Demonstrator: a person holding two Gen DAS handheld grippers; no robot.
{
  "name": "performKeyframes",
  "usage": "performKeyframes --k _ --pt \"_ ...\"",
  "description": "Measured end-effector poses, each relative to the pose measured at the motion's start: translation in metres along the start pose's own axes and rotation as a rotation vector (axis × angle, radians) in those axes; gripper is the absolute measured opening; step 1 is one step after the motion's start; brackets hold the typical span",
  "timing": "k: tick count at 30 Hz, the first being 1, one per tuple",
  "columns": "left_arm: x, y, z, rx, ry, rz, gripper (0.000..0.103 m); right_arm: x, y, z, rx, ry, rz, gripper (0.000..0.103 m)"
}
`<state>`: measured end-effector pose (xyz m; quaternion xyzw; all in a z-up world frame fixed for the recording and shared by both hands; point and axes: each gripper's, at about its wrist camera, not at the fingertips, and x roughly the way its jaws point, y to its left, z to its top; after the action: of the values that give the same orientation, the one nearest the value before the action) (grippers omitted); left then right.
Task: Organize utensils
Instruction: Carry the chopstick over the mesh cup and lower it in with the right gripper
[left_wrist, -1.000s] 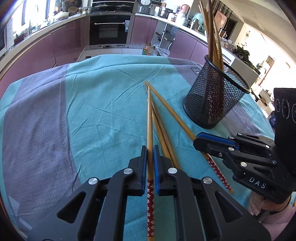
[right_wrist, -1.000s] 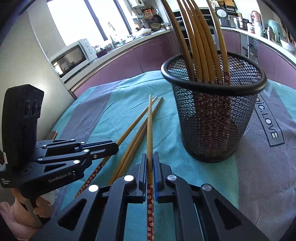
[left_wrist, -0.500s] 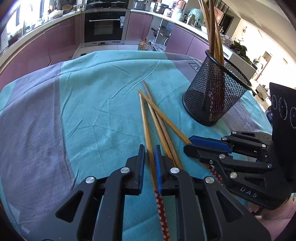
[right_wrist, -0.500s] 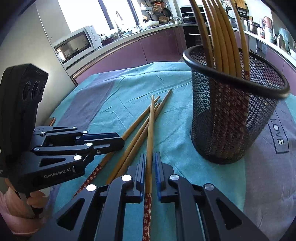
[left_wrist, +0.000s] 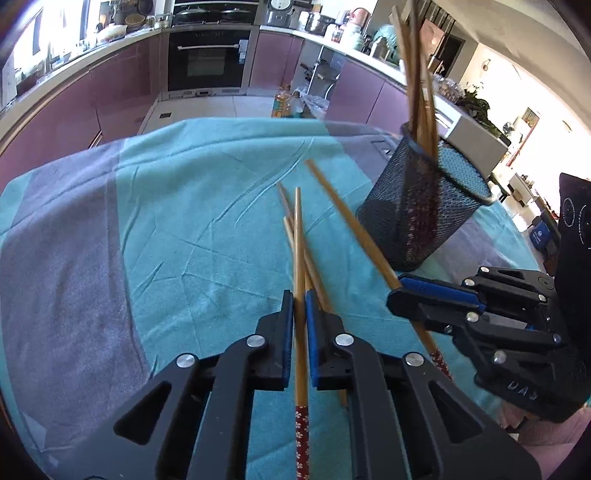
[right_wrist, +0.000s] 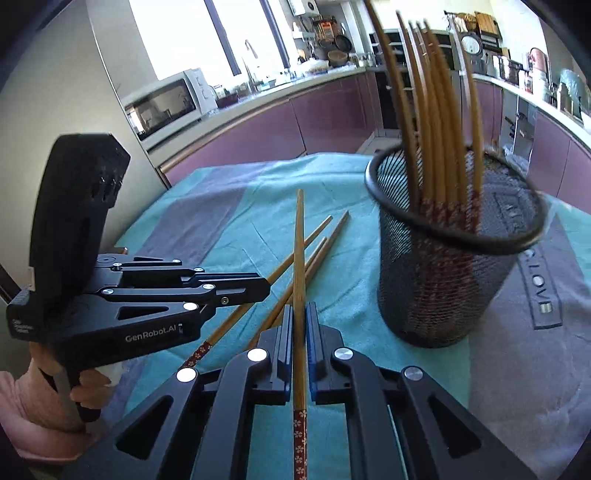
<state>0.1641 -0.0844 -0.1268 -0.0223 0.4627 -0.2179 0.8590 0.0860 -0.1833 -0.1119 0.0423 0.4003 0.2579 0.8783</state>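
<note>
My left gripper is shut on a bamboo chopstick with a red flowered end, lifted off the cloth. My right gripper is shut on another such chopstick, raised too. In the left wrist view the right gripper holds its chopstick slanting toward the black mesh cup. The cup holds several chopsticks upright. Two or three loose chopsticks lie on the cloth between the grippers; they also show in the left wrist view.
The table is covered by a teal and grey cloth. The left gripper body sits close to the left of the right one. Purple kitchen cabinets, an oven and a microwave stand beyond the table.
Both grippers have lifted their chopsticks off the cloth and drawn back a little. The cup now looks farther and lower in both views.
</note>
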Motion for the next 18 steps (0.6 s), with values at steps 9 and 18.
performKeyframes --k 9,18 --pt "-0.058 -0.007 0.015 0.027 -0.117 -0.111 0.008 -0.057 -0.009 0.007 0.002 -0.14 -0.022 0.006" --pt "-0.103 -0.023 0.031 0.049 -0.23 -0.169 0.007 -0.088 -0.017 0.022 -0.007 -0.232 -0.04 0.006"
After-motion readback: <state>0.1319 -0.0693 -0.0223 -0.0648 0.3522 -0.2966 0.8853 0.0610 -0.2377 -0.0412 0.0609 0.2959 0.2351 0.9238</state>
